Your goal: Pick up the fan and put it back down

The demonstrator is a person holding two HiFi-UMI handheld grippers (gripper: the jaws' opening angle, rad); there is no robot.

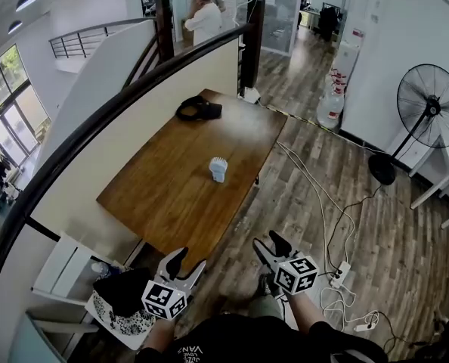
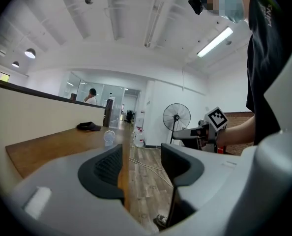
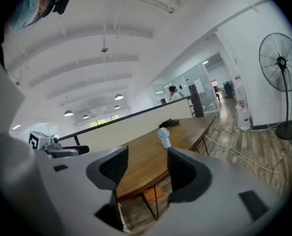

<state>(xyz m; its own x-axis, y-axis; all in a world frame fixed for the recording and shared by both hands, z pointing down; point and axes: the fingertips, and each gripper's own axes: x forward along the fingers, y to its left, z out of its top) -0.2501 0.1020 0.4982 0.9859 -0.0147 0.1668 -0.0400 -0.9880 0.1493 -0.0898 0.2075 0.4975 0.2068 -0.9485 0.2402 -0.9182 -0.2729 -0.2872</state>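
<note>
A small white fan point(image 1: 218, 169) stands upright near the middle of the wooden table point(image 1: 164, 195). It shows far ahead in the left gripper view point(image 2: 109, 136) and in the right gripper view point(image 3: 164, 135). Both grippers hover short of the table's near end, well away from the fan. My left gripper point(image 1: 188, 262) is open with nothing between its jaws, and its view point(image 2: 141, 163) looks along the table's right edge. My right gripper point(image 1: 268, 242) is open and empty too, held over the floor to the right of the table corner point(image 3: 147, 168).
A black bundle point(image 1: 198, 110) lies at the table's far end. A dark railing point(image 1: 96, 119) runs along the table's left side. A large pedestal fan point(image 1: 430, 112) stands at the right wall. Cables point(image 1: 323, 195) and a power strip point(image 1: 338, 274) lie on the floor. A patterned bag point(image 1: 122, 308) sits lower left.
</note>
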